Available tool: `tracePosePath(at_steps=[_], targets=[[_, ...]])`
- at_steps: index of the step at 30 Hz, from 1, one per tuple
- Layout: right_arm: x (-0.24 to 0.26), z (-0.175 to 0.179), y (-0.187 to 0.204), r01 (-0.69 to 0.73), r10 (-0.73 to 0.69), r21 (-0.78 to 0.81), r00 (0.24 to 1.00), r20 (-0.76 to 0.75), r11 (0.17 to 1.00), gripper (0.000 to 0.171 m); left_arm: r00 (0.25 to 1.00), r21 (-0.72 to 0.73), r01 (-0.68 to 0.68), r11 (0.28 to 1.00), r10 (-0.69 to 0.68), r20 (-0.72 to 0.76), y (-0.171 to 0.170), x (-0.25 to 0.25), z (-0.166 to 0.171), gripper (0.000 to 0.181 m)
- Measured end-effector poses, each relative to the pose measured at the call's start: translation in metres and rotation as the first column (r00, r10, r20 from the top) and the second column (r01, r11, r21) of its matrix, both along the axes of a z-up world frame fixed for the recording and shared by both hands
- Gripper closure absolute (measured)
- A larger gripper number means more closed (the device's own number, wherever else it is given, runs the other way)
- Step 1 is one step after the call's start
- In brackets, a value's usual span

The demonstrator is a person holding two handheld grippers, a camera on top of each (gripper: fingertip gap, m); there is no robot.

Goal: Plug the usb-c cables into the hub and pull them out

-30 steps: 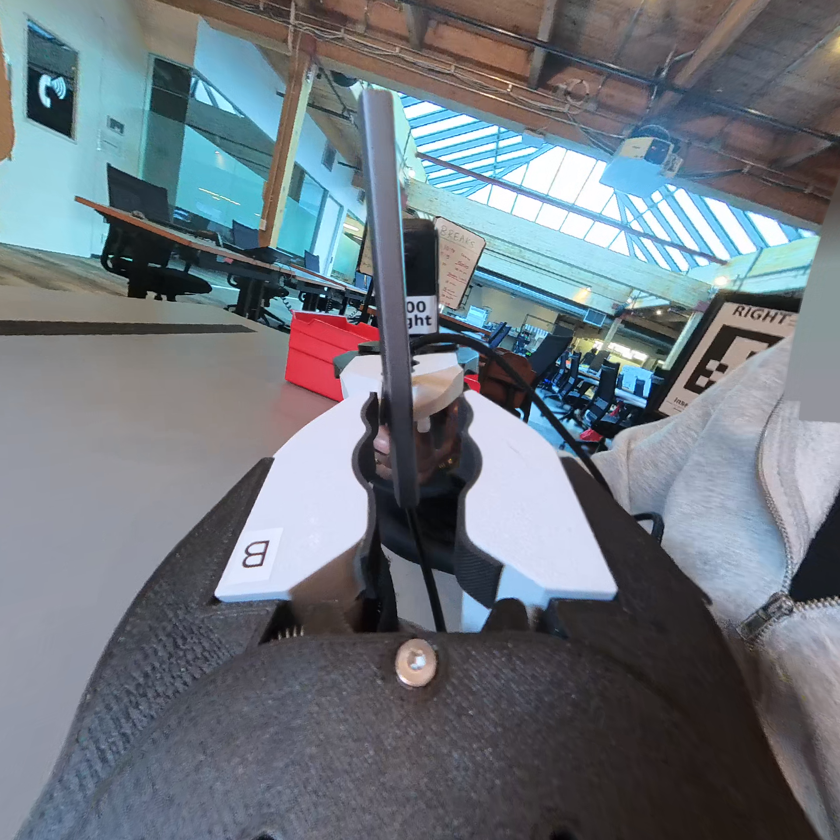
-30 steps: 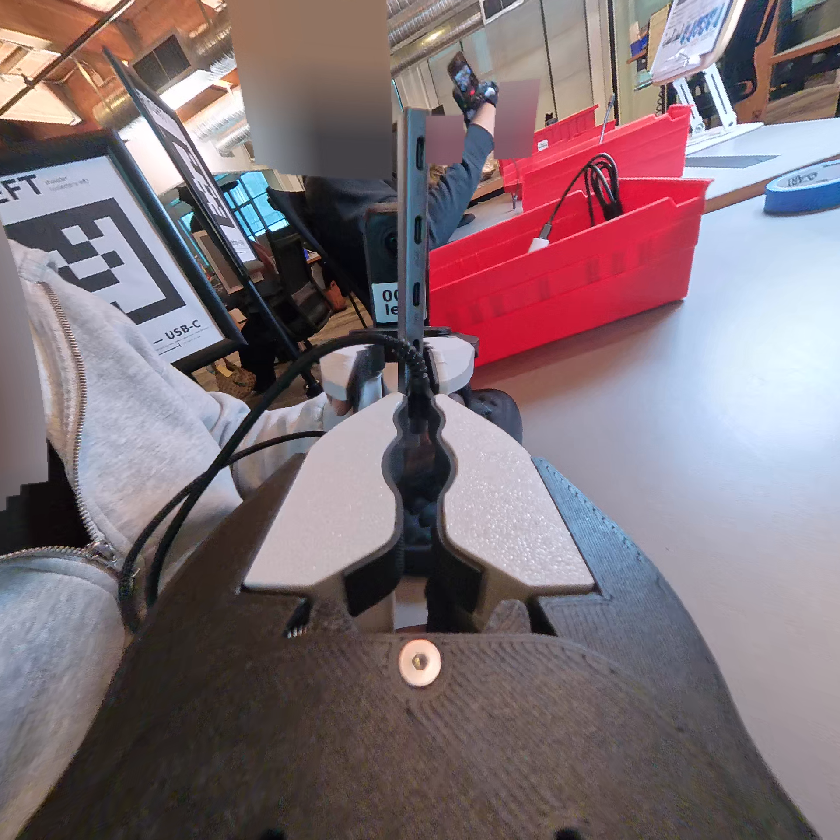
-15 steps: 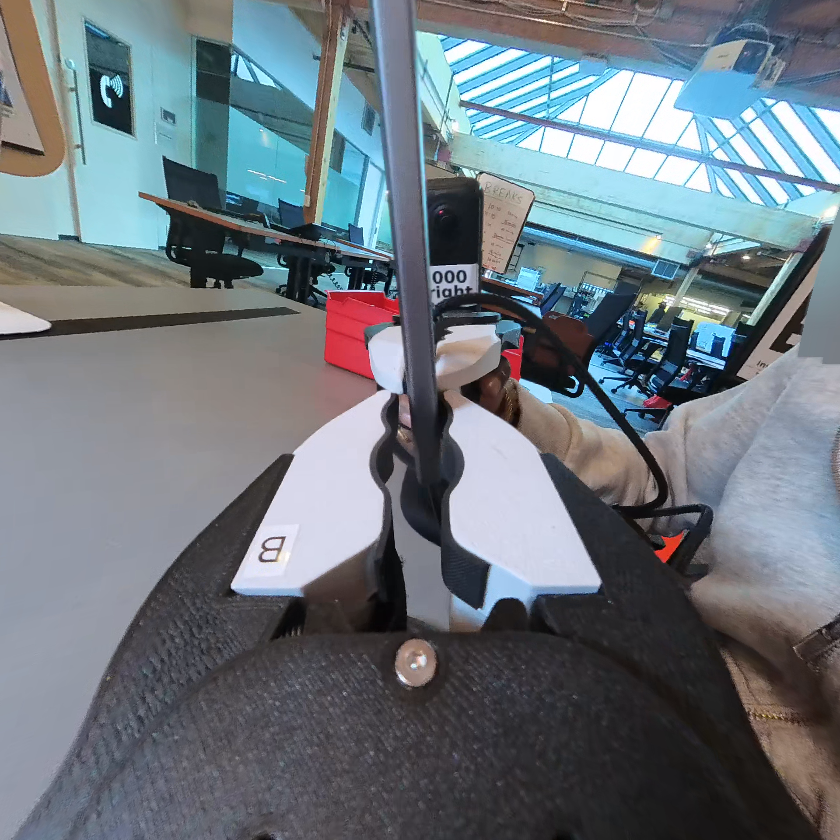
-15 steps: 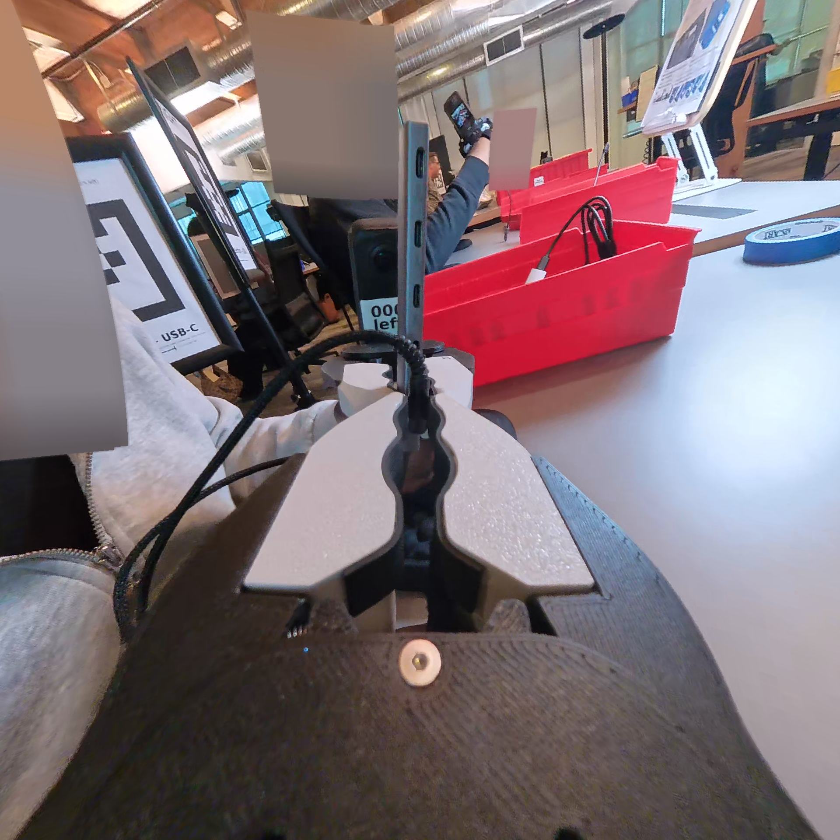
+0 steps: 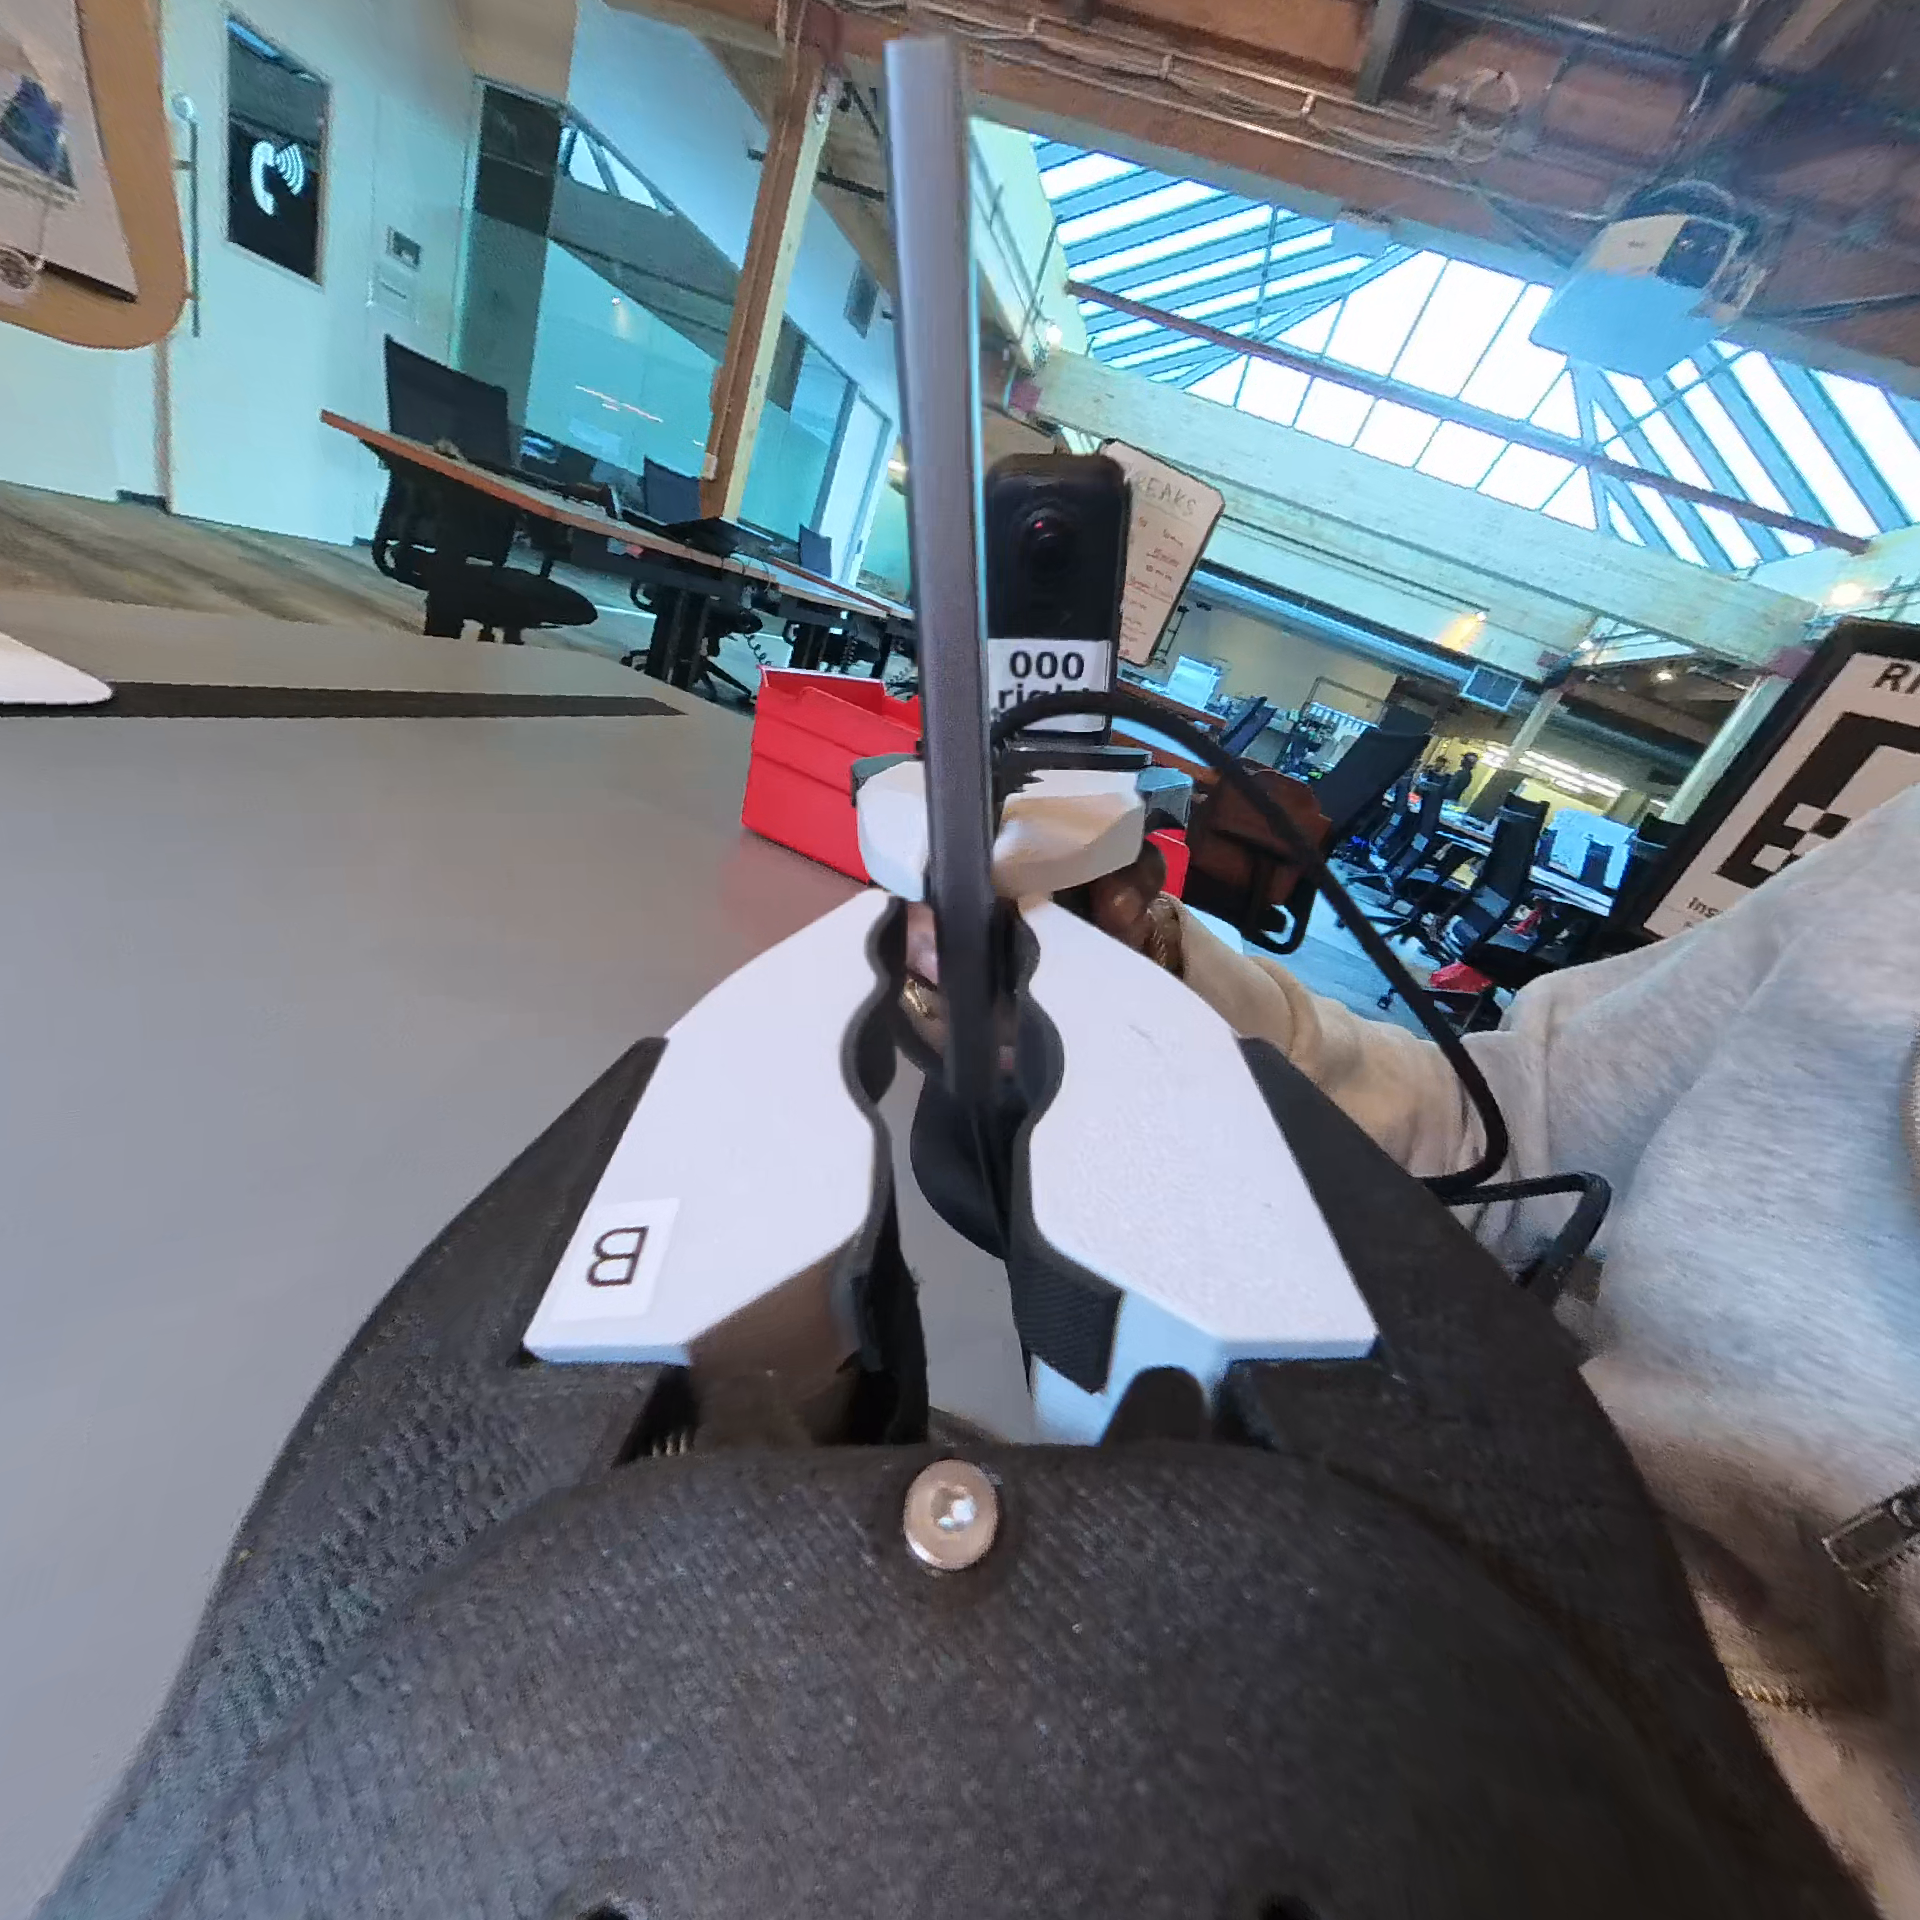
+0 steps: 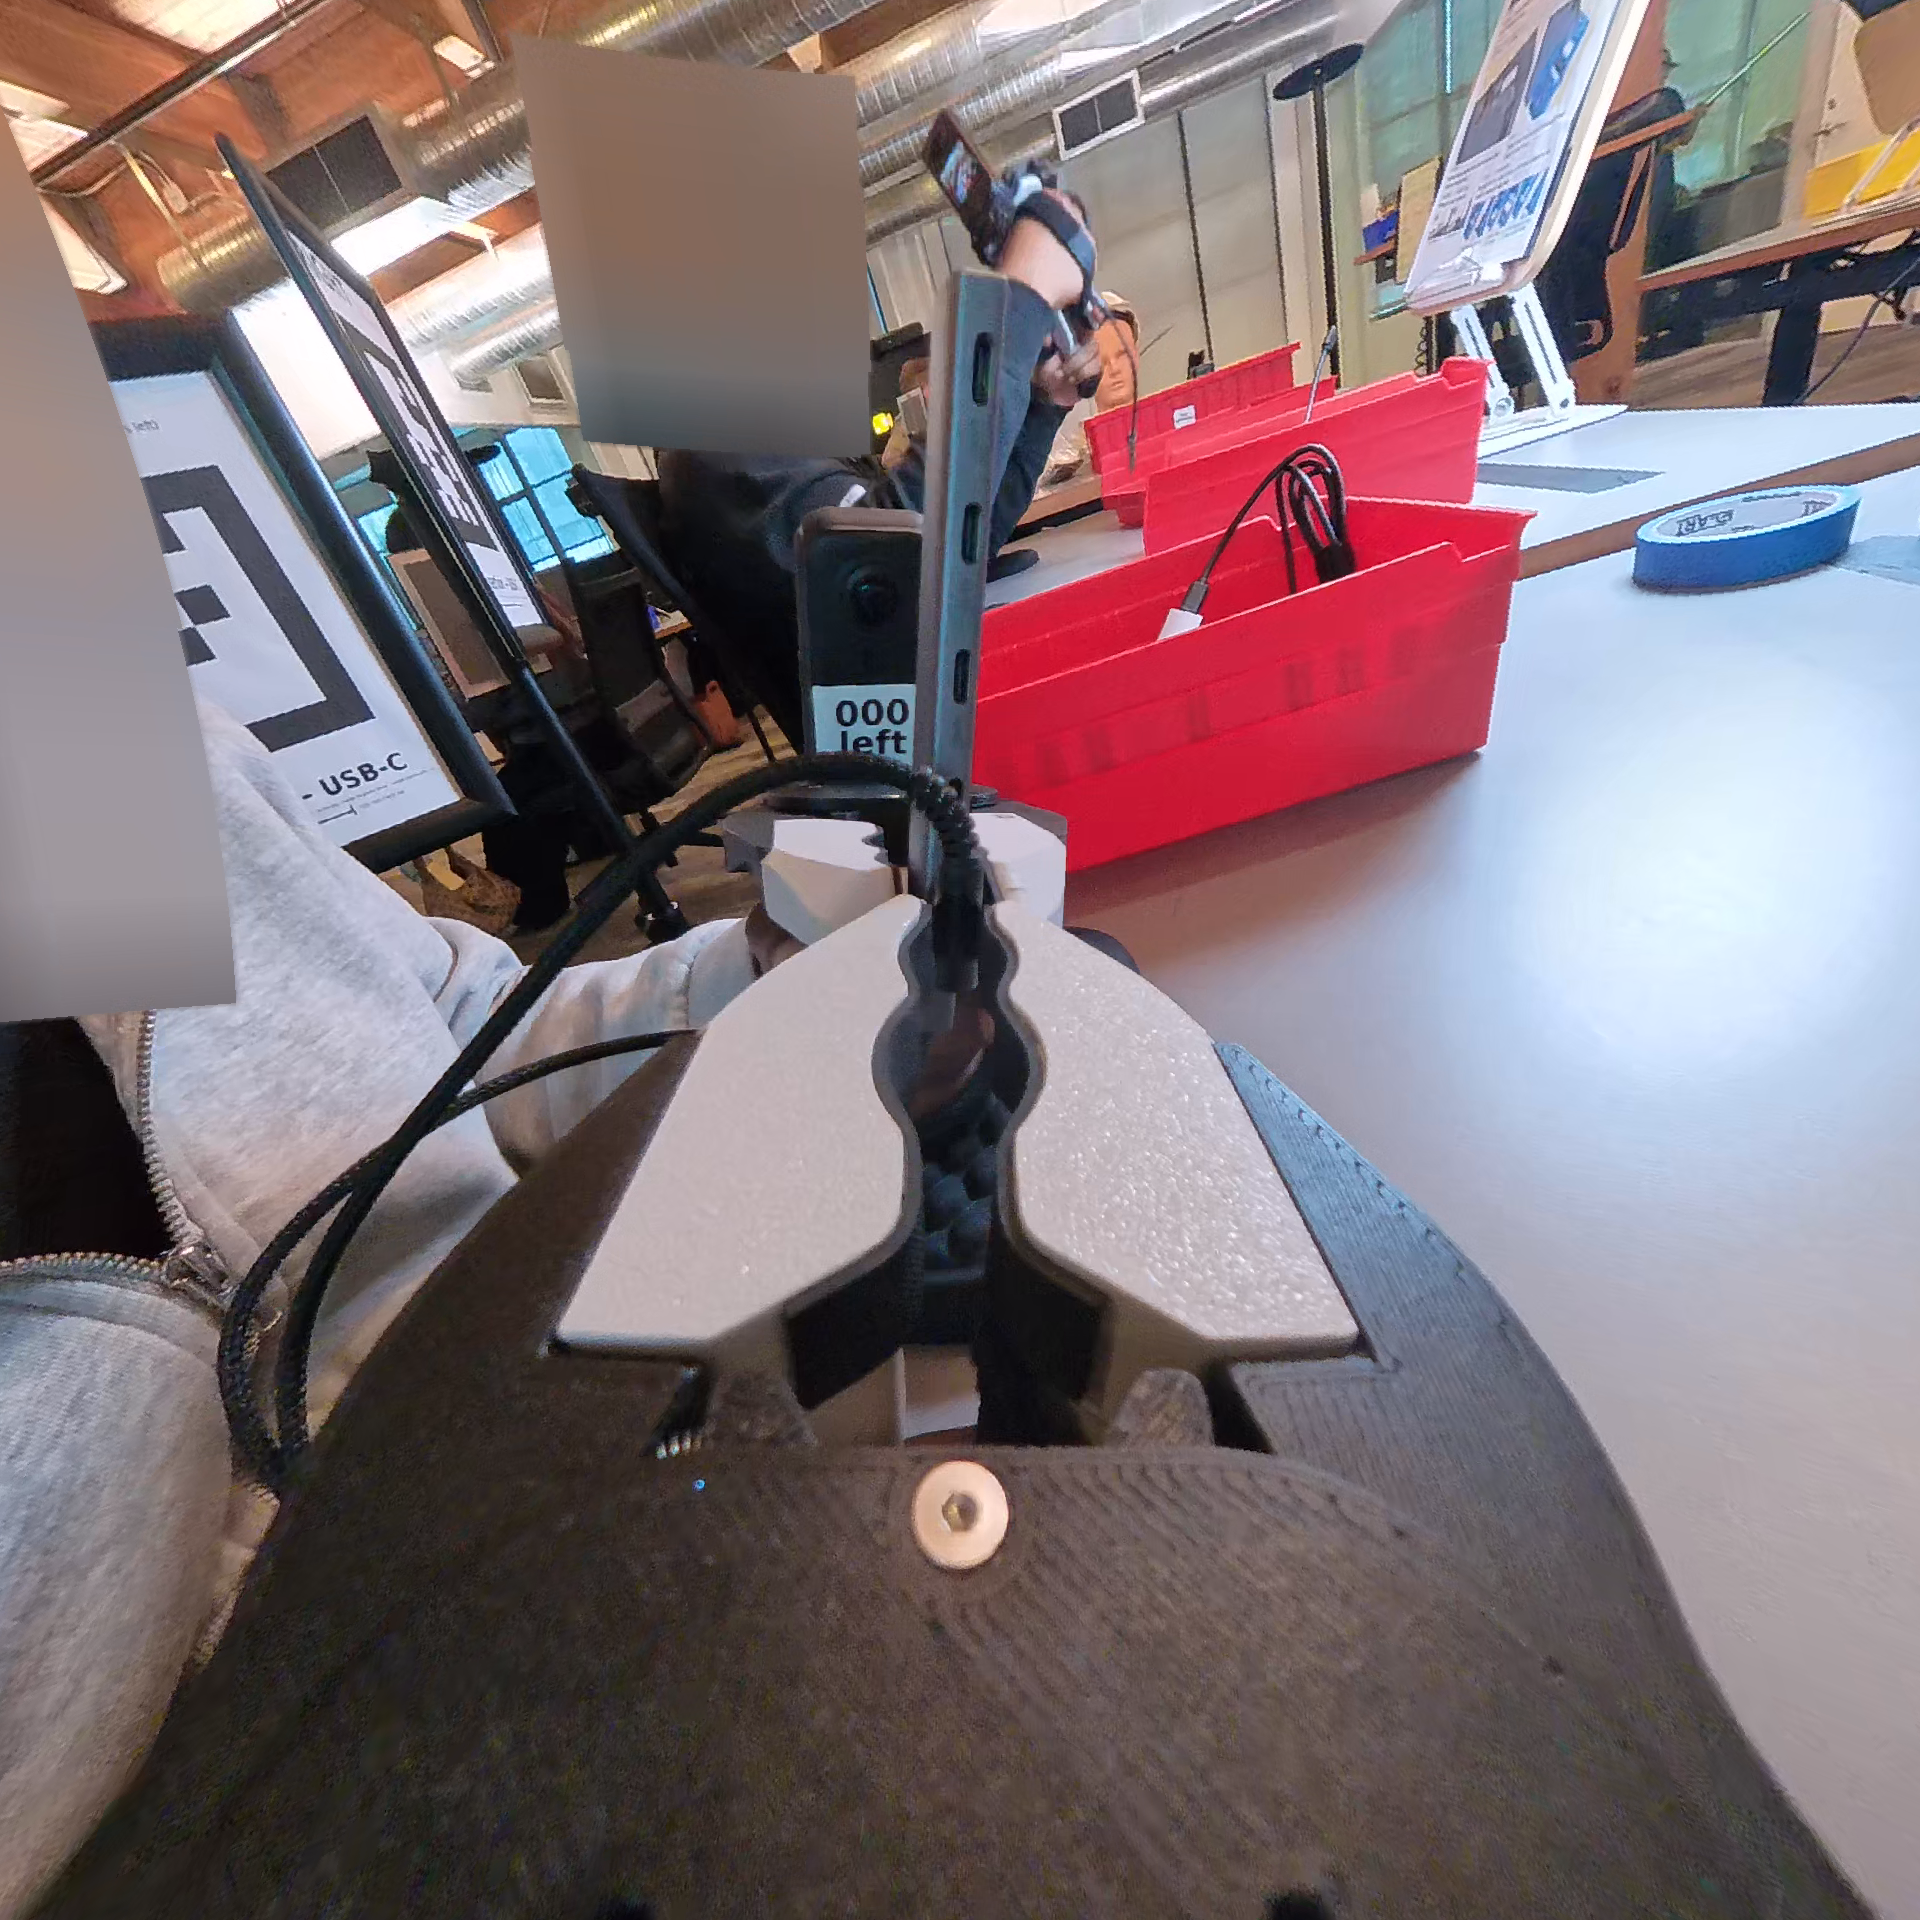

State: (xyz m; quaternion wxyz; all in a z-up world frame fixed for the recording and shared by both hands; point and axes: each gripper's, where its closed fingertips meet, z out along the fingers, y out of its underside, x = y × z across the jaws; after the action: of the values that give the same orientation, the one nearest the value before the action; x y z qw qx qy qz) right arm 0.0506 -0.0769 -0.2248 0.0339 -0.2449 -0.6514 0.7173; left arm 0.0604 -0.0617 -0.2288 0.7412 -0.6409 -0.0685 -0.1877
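Right wrist view: above the grey desk [image 6: 1558,935], the right gripper [image 6: 951,977] pinches a black cable [image 6: 582,914] plug at the upright hub [image 6: 961,540] clamped in the left gripper [image 5: 956,997], seemingly plugged in; upper ports empty, pulling out remains.
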Motion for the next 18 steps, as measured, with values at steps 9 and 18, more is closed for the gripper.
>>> tracePosePath(at_steps=[9, 18], targets=[[-0.0001, -0.0013, 0.0013, -0.008, 0.009, -0.014, 0.999, 0.035, 1.000, 0.164, 0.999, -0.007, 0.028, 1.000, -0.028, 0.034, 0.0011, -0.0003, -0.0023, 0.161], [-0.0017, 0.0013, 0.0009, 0.014, -0.014, 0.008, 1.000, -0.003, 1.000, 0.164, 0.999, 0.018, 0.036, 0.999, -0.036, 0.029, -0.0022, 0.0002, 0.0006, 0.171]])
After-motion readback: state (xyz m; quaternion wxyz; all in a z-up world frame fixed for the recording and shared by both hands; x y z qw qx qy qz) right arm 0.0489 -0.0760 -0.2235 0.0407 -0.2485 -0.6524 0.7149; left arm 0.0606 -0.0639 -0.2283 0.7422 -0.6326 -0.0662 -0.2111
